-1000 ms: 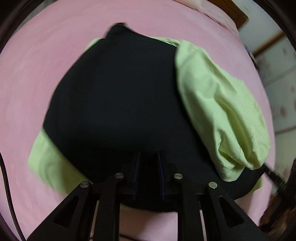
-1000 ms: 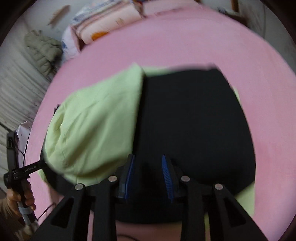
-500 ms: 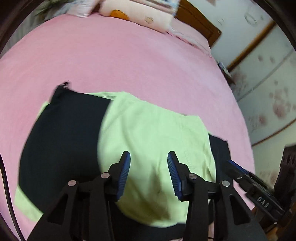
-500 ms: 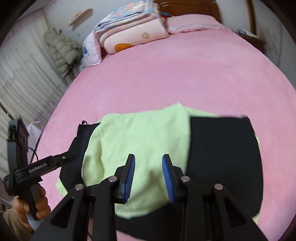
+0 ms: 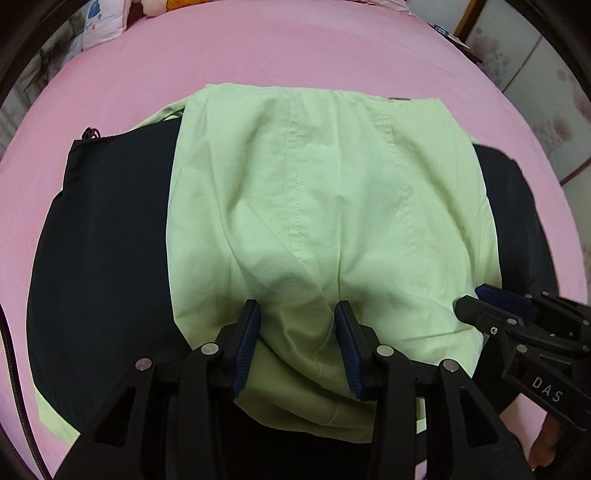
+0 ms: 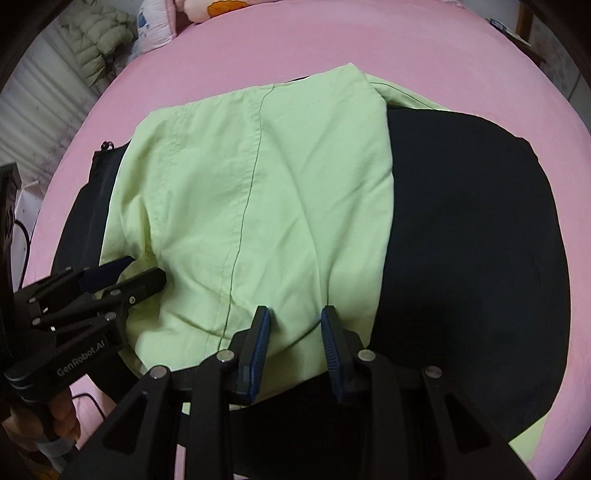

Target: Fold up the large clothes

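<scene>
One garment [image 5: 325, 206] lies flat on the pink bed sheet [image 5: 295, 48], and it serves as the landmark here. It is two-coloured: a dark navy layer [image 5: 107, 258] spread widest, with a light green folded panel [image 6: 258, 206] laid over its middle. The navy layer's long axis runs side to side across both views, its ends sticking out past the green on either side. The green panel runs the other way, from the near hem up toward the far edge of the garment, and its stitched seams follow that line (one seam in the right wrist view, two in the left). A small zipper pull [image 5: 91, 132] shows at the far left corner of the navy layer.

There are two grippers. The left gripper [image 5: 297, 343] hangs over the near edge of the green panel, jaws partly apart; the cloth lies between the blue pads [image 5: 246, 343] but they do not pinch it. The right gripper [image 6: 291, 343] is over the same near edge, closer to the garment's right end, and its jaws are closing, with green fabric between the pads and not yet squeezed.

One hand [image 6: 44, 417] grips the left gripper's handle, off the garment's left near corner. Beyond the garment's far edge lie folded quilts [image 6: 207, 7], and one padded jacket [image 6: 96, 40] hangs to their left.
</scene>
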Motion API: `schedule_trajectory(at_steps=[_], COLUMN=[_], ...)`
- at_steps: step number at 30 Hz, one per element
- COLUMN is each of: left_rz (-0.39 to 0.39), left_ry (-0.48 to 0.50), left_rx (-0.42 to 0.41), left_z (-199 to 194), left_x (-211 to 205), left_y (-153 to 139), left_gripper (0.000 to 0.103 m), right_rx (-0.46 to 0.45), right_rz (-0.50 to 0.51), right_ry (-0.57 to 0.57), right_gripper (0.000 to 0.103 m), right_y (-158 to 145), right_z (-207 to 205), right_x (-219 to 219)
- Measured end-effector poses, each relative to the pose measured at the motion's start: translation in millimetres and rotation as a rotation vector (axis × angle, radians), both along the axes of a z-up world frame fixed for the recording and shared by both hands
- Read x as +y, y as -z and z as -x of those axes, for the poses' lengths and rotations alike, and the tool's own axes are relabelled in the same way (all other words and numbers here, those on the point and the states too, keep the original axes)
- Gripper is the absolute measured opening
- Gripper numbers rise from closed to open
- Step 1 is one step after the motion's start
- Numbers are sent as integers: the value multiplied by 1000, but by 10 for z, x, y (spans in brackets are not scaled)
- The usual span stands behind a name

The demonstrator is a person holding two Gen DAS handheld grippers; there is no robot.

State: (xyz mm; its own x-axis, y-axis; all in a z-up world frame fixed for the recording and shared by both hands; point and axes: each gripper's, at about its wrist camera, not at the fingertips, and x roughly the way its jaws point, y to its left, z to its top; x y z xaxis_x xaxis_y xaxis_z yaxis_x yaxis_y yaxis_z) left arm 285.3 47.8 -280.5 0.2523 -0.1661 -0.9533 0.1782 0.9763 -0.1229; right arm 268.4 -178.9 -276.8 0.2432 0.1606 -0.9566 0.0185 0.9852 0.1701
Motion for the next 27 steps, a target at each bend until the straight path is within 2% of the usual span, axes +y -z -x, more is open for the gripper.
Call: schedule_trajectory(at_steps=[6,12,13,16,20,22,27], left_rz=[125,179,187,215,283,314,292], left_ry=[-38,-8,-7,-21,-105,-136,-215], left_rx=[-1,10,18,37,92,114,131], left_z=[181,684,588,771,930,960,1118], left_x=[204,241,252,354,694,789,1060], left_y=[-401,-769,-890,-1062,-1263,-1274,-1420], left_gripper=[40,41,41,41,45,46,47], right_rx=[-64,-114,-117,-127,-92,-92,-100], right_rz=[-31,-103,-115,-151,-224,-226,-261], right_ry=[49,99,105,116,89,52,-19], right_gripper=[27,28,28,28,28,28,28], right_y=[-407,-890,-919,-1074,-1268,-1363,-1540], right_z=[173,604,671,888,1060,1155,1287], right_x=[-25,3,11,74,239,318,503])
